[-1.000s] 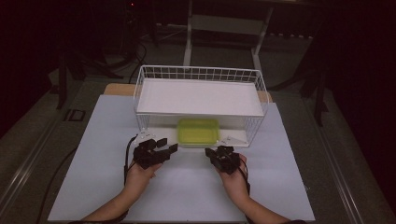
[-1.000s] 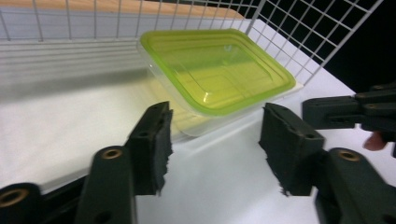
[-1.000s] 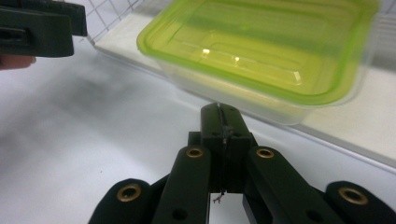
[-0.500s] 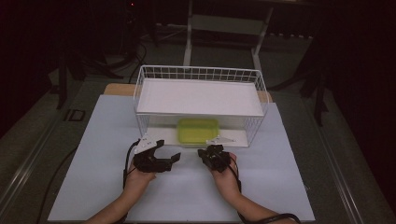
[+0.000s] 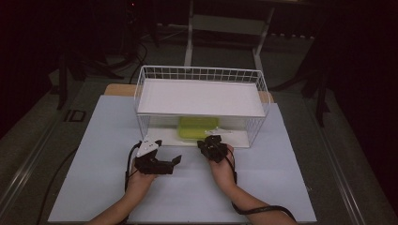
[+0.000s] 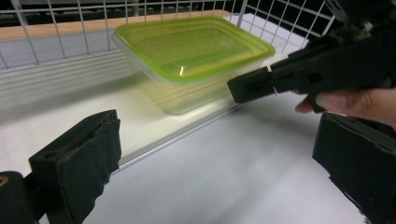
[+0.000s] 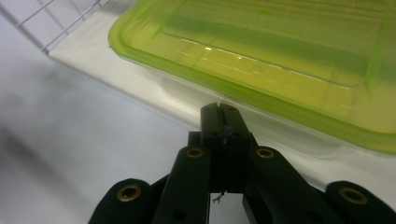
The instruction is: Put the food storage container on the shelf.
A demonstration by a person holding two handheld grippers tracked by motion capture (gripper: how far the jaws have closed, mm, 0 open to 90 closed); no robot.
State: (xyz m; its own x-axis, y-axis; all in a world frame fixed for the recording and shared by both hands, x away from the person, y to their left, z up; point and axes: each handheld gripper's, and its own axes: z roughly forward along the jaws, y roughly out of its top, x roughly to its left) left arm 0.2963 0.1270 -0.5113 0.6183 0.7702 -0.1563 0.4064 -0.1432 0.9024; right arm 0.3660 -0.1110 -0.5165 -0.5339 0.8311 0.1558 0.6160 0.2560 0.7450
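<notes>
A clear plastic box with a lime-green lid [image 5: 197, 127] [image 6: 187, 46] [image 7: 280, 56] lies on the lower shelf of a white wire rack [image 5: 199, 97]. My right gripper [image 5: 213, 140] [image 7: 223, 119] is shut with nothing between its jaws, and its tip is just in front of the box's near edge, below the lid's rim. It also appears in the left gripper view as the right gripper [image 6: 261, 84], held by a hand and pointing at the box. My left gripper [image 5: 174, 161] [image 6: 219, 154] rests on the table to the left, turned toward the right one, with its jaws wide open and empty.
The rack's upper shelf [image 5: 202, 96] overhangs the box, and wire sides [image 6: 56, 28] close in the back and ends. The lower shelf's front edge [image 6: 187, 133] is a low step up from the white table [image 5: 281, 173]. A cable [image 5: 263, 210] trails from the right wrist.
My right gripper has moved forward and slightly left, up to the front of the box. My left gripper has drawn back a little and turned to the right.
</notes>
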